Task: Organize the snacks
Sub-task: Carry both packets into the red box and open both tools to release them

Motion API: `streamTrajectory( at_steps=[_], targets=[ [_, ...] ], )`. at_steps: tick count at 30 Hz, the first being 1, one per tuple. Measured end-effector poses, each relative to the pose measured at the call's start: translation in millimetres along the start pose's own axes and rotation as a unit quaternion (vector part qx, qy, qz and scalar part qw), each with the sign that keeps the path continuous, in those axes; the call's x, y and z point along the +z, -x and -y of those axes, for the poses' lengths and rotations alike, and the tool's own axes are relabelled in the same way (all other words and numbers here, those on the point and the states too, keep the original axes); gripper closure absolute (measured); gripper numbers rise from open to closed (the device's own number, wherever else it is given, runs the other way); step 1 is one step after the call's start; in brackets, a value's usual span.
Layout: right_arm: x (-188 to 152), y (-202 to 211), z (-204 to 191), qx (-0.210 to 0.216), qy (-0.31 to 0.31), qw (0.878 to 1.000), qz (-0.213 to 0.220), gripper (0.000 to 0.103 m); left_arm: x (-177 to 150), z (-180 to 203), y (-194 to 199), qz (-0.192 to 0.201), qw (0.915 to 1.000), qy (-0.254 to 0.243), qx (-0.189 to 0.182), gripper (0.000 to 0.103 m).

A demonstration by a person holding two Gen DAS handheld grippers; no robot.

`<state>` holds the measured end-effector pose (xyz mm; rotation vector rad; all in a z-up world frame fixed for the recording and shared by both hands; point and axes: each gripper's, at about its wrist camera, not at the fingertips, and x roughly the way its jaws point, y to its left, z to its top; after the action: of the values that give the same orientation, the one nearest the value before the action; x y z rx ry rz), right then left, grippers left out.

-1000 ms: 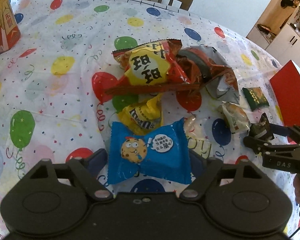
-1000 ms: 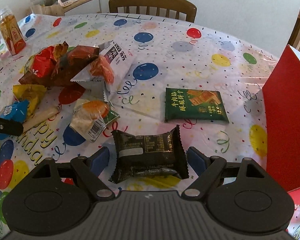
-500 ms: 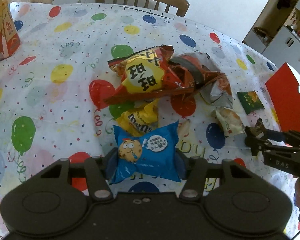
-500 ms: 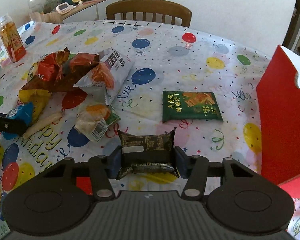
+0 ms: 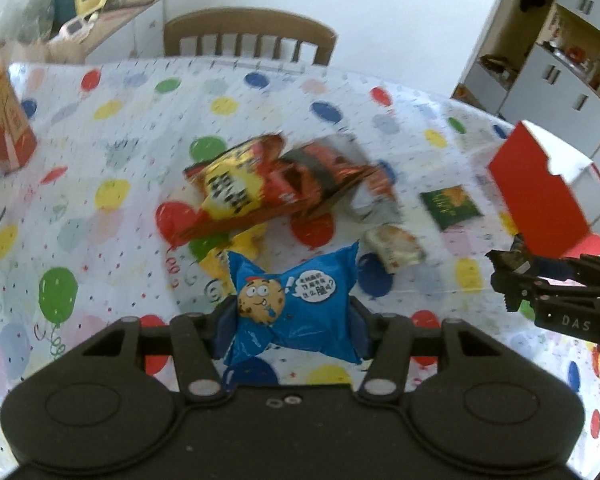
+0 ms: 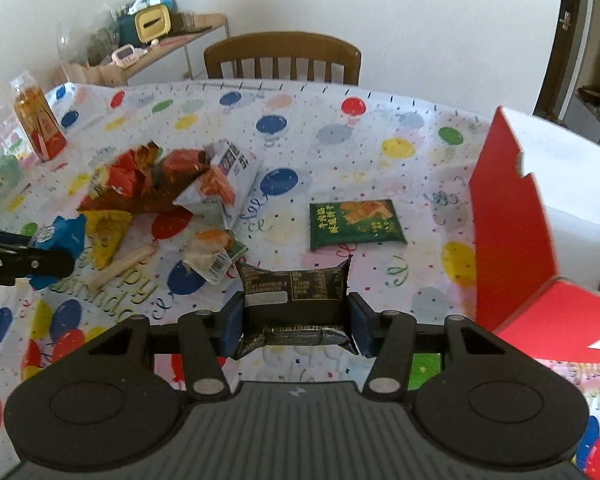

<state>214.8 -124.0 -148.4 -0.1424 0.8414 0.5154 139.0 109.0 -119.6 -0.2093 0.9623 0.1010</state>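
Since a second ago we have closed both sets of jaws, which then stood wide on either side of packets lying flat on the balloon-print tablecloth (image 5: 112, 152), and both packets now ride clear of the cloth

Our left gripper (image 5: 293, 322) is clenched on the glossy blue cookie packet with a cartoon biscuit face (image 5: 294, 306); the pads press its two short sides, so it sits crosswise between the jaws, pinched in at the waist, its far corners flaring upward

Our right gripper (image 6: 294, 322) grasps the dark brown crimped snack bar wrapper (image 6: 294, 292) the same way, label side up, held level between the pads with its far edge sticking out past them

Beyond the left gripper lie a small pale wrapped snack (image 5: 396, 246) and what seems a yellow candy bag (image 6: 106, 234), blurred in the left view; farther off rests the heap of red and orange crisp bags (image 5: 260, 184)

Past the right gripper the flat green cracker packet (image 6: 356, 224) lies alone, and the open red cardboard box (image 6: 508, 224) stands at the right
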Motion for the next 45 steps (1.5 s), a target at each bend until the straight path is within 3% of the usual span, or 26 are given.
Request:
streamTrajectory(
  at_steps=[14,24,35,45],
  targets=[
    [8.2,89.0,23.1,-0.007,-0.018,0.998,0.056,0.05,19.2,70.0,44.1,0.047,0.9966,-0.048,-0.046,0.049],
    [9.0,130.3,67.5,-0.028,-0.023,0.996,0.086,0.05,36.8,145.9,53.8,0.07,0.99,-0.093,-0.079,0.049],
    [5.5,147.8,138.2,-0.05,-0.03,0.994,0.097,0.05,52.2,237.8,45.3,0.085,0.9826,-0.134,-0.097,0.049],
    [9.7,136.9,213.8,-0.063,-0.041,0.994,0.085,0.05,73.7,311.3,7.6,0.076,0.9822,-0.149,-0.085,0.049]
  ],
)
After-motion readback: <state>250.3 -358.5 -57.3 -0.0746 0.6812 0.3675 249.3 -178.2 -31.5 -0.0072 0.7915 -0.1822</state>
